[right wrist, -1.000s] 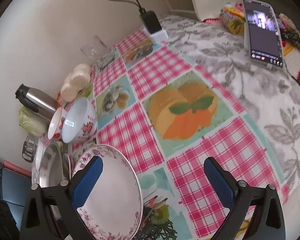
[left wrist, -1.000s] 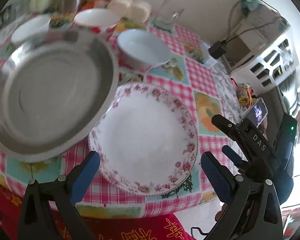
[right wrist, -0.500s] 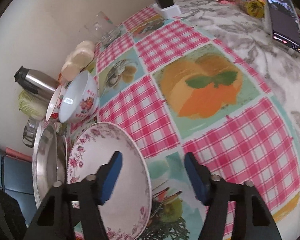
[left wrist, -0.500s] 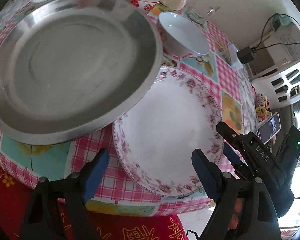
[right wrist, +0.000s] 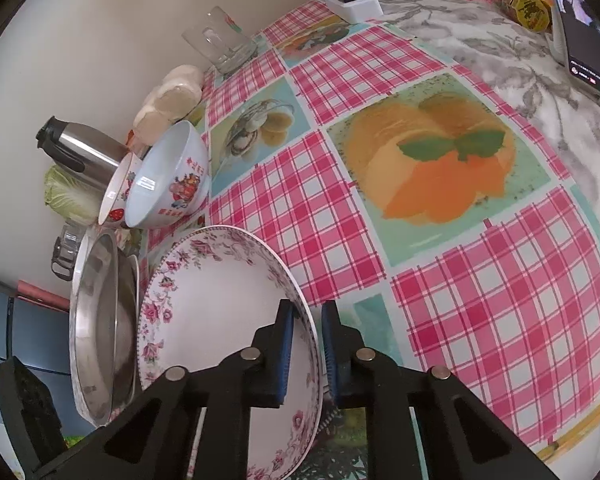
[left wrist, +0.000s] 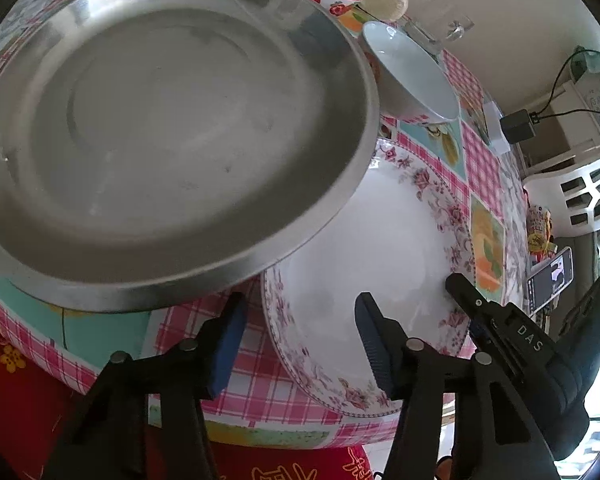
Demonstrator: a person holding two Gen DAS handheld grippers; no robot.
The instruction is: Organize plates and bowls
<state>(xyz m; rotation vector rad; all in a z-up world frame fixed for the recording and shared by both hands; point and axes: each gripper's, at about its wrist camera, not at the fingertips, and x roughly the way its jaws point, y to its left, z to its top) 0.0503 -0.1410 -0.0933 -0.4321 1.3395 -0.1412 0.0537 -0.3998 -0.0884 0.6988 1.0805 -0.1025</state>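
Right wrist: right gripper [right wrist: 305, 312] clamps floral plate [right wrist: 220, 300] rim; left gripper [left wrist: 298, 316] closing, plate rim between, untouched.

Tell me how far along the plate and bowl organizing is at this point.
Early. Nothing looks stacked yet: the steel basin, floral plate and two bowls lie separately on the tablecloth. In hand: the right gripper is shut on the floral plate's rim, and the left gripper is closing around the rim's near edge, its fingers not yet pressing. Left: lift the plate, group everything.
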